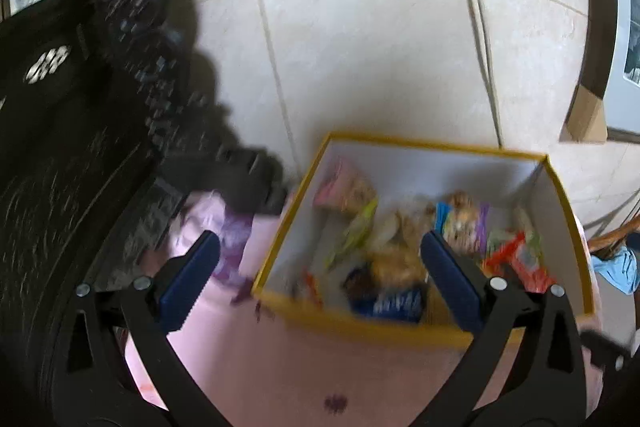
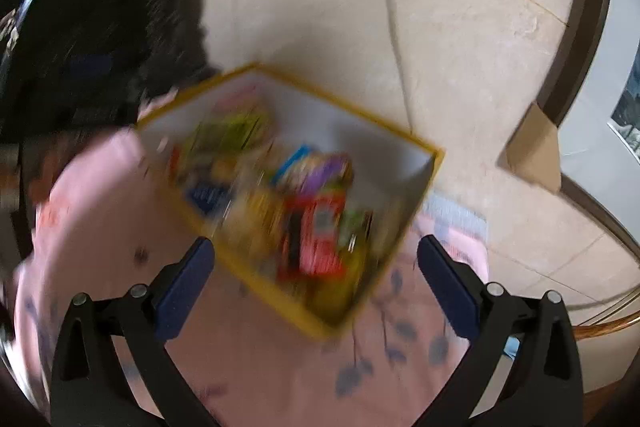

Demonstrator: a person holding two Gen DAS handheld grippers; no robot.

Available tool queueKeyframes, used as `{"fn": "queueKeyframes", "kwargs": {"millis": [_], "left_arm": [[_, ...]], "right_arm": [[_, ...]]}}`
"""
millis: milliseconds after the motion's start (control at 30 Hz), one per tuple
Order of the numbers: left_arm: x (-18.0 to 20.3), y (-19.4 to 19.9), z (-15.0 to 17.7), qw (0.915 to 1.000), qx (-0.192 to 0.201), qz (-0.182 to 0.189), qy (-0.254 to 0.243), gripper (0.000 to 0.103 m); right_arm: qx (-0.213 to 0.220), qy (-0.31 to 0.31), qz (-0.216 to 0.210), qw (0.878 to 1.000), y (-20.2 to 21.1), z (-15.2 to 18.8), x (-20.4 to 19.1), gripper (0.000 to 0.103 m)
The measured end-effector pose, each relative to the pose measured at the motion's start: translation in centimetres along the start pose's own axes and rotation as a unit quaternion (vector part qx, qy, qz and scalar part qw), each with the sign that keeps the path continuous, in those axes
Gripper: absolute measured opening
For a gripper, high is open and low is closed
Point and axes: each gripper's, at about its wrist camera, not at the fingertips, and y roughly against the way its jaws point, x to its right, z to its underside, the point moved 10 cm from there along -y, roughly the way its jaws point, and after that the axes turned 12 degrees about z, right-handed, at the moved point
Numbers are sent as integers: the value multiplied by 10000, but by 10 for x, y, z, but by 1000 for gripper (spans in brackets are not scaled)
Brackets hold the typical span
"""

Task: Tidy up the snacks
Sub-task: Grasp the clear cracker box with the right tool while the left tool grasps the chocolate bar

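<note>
Right then, the box (image 1: 404,143) was a shallow open carton with a yellow rim and white walls, sitting on a pink cloth (image 1: 280,367) printed with dark leaves, close to the cloth's far edge where the tiled wall rose behind it. Inside lay a jumble of snacks (image 1: 400,247): a pink packet in the far left corner, green and golden ones in the middle, a dark blue one against the near wall, a red one (image 2: 320,231) toward the right side. Motion blur hid any print on them.

The left claw (image 1: 320,275) hung over the near left part of the box, one blue pad outside the left wall above the cloth, the other over the snacks. Its jaws were spread wide with nothing gripped.

The right claw (image 2: 316,279) was likewise released and empty, straddling the box's near corner from above, its pads clear of the rim. Both claws pointed steeply down and forward toward the box. A white cable (image 1: 480,47) ran down the wall behind the box.
</note>
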Motion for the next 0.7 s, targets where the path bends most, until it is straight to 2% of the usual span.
{"fn": "queueKeyframes", "kwargs": {"millis": [133,200,300,367,467,633,700], "left_arm": [[-8,38,54,9991,-375,-167,71,101],[-7,67,93,9984,-531,-205,-2,101],[-7,101,144,9957,-801,-415,-202,101],[-5,128,183,9938,-967,-479,-266,101],[-1,157,237,9903,-1286,-513,-102,101],[10,184,313,9797,-1926,-515,188,101],[16,188,325,9775,-1991,-690,88,101]], "right_arm": [[-544,256,-842,9946,37,79,-42,102],[-698,697,-1021,9899,57,127,-66,102],[-976,1245,-1263,9793,70,179,-95,102],[-1042,1489,-1362,9739,70,199,-109,102],[-1158,1770,-1563,9648,59,218,-129,102],[-1071,1981,-1282,9658,27,224,-135,102],[-948,1918,-1087,9708,18,219,-134,102]]}}
